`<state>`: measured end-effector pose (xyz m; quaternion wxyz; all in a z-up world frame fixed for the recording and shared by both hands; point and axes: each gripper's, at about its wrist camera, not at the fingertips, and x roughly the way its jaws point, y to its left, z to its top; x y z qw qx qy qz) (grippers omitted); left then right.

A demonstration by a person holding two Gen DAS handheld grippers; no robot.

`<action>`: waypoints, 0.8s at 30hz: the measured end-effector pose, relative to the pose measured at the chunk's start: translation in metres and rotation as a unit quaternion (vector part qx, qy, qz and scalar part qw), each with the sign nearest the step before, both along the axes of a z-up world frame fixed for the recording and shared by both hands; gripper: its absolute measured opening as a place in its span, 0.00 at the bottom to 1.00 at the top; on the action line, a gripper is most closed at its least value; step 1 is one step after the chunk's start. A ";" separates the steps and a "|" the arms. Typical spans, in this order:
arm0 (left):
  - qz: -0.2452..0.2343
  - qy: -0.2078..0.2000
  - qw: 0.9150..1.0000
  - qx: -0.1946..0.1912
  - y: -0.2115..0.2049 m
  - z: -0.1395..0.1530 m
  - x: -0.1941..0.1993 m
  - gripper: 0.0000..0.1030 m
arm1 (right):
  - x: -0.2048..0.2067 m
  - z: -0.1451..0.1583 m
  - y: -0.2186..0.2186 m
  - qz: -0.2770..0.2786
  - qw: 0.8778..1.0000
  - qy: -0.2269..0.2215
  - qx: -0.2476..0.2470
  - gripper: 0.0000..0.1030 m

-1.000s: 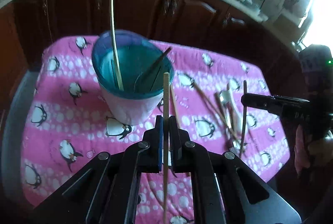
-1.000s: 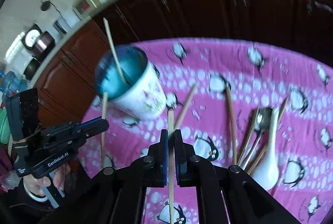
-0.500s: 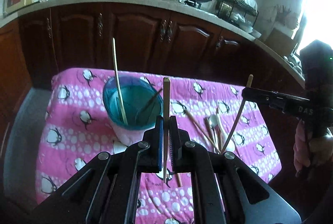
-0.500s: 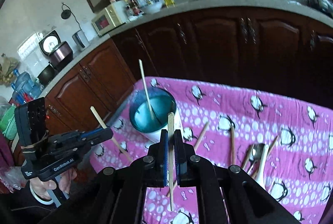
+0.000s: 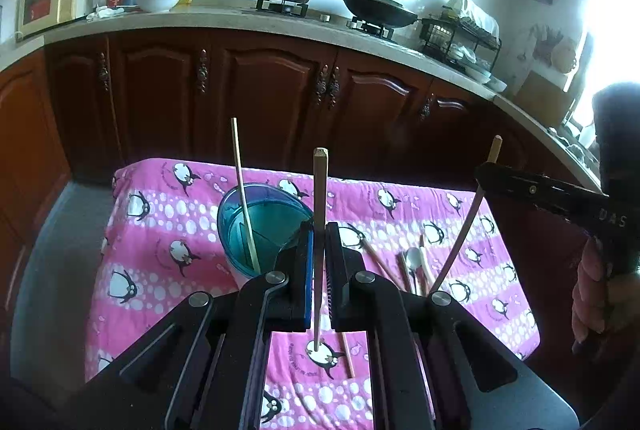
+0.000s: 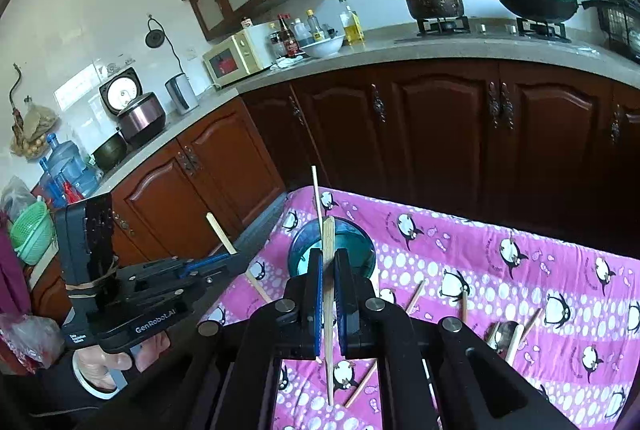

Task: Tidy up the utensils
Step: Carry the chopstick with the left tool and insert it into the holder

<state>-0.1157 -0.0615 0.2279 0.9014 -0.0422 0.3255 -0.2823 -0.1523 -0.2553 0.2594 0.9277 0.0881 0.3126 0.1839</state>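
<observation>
Domestic kitchen: dark wooden cabinets under a pale counter, with a low bench in front covered by a pink penguin-print cloth (image 5: 144,230).

A blue-lined, white-walled plastic cup (image 5: 260,226) stands toward the bench's far left corner, one thin pale chopstick (image 5: 244,190) already leaning in it; evidently the collection vessel.

The left gripper (image 5: 319,254) is pinched on a pale wooden chopstick (image 5: 320,190), held near upright above the cloth, clear of it. The right gripper (image 6: 328,266) is likewise clamped on a second pale wooden chopstick (image 6: 329,270), lined up over the cup in its own view. The steep hold presumably lets each stick drop tip-first into the cup.

The remaining brown chopsticks (image 6: 414,296) and a white ceramic spoon (image 5: 414,260) lie loose toward the bench's right edge, awaiting collection. Task judged partly done.
</observation>
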 end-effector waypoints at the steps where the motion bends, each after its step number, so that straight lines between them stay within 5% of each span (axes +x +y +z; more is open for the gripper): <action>1: 0.000 0.000 1.000 -0.001 0.001 0.001 0.001 0.04 | 0.000 0.002 0.001 0.001 1.000 -0.001 0.000 0.05; 15: 0.039 -0.045 0.998 -0.038 0.023 0.047 0.021 0.04 | 0.012 0.039 -0.001 -0.005 0.999 -0.044 0.011 0.05; 24: 0.078 -0.078 0.994 0.006 0.017 0.051 0.054 0.04 | 0.064 0.056 0.008 -0.045 0.995 -0.082 0.022 0.05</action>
